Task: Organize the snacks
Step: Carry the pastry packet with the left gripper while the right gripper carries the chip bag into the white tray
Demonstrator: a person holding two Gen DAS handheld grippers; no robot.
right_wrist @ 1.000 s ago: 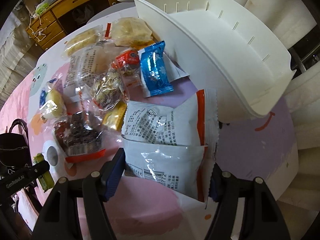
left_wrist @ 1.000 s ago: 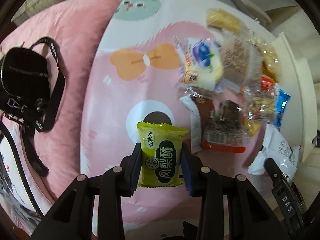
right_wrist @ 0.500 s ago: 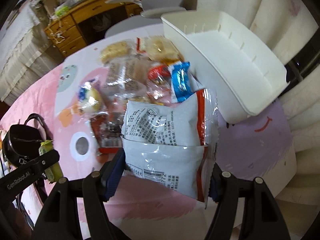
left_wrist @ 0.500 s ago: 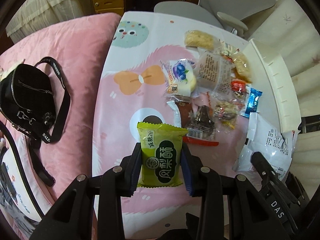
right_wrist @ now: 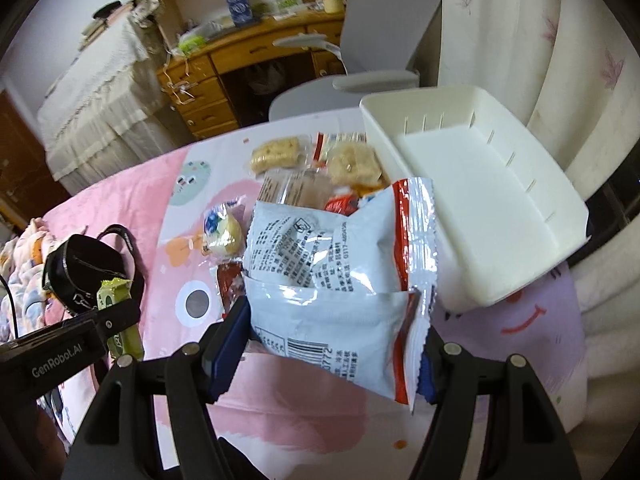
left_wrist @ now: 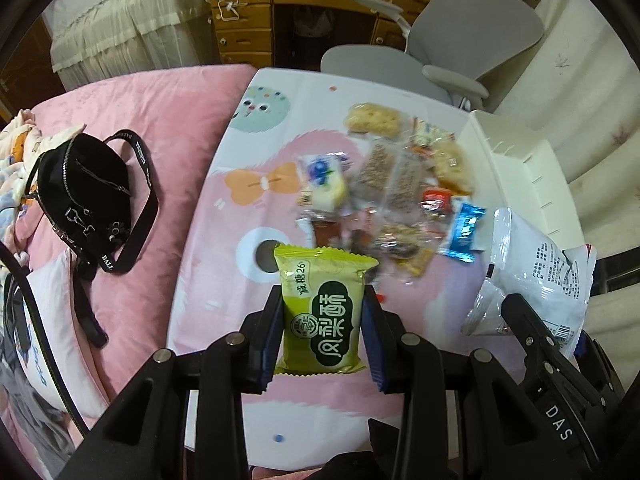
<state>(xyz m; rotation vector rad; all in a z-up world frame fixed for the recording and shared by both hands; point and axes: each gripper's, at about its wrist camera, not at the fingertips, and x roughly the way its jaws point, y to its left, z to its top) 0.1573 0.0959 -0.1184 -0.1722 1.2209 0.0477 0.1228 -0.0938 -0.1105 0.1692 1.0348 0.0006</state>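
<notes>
The left gripper (left_wrist: 323, 336) is clamped on a small green snack packet (left_wrist: 322, 312), its blue pads pressed against the packet's two long sides, and it is held up in the air above the table (left_wrist: 224, 280). The right gripper (right_wrist: 328, 340) is clamped across a larger white bag with a red edge (right_wrist: 332, 276), which bulges and folds between its pads; this bag too hangs clear of the table top.

Below and beyond both grippers lies a pile of snacks (left_wrist: 392, 200) on the pink patterned tablecloth: clear-wrapped biscuits, a small cake with a blue label, a shiny blue packet and some red ones, all crowded together. Just beside the pile, on its right, stands a white plastic bin (right_wrist: 480, 184) with slotted inner walls; nothing is in it. From the right camera, the white bag sits in front of the bin's near corner.

Left of the table a black shoulder bag (left_wrist: 80, 192) rests on a pink quilt (left_wrist: 160, 128). Farther back are a grey office chair (left_wrist: 460, 40) and a wooden desk with drawers (left_wrist: 248, 20).
</notes>
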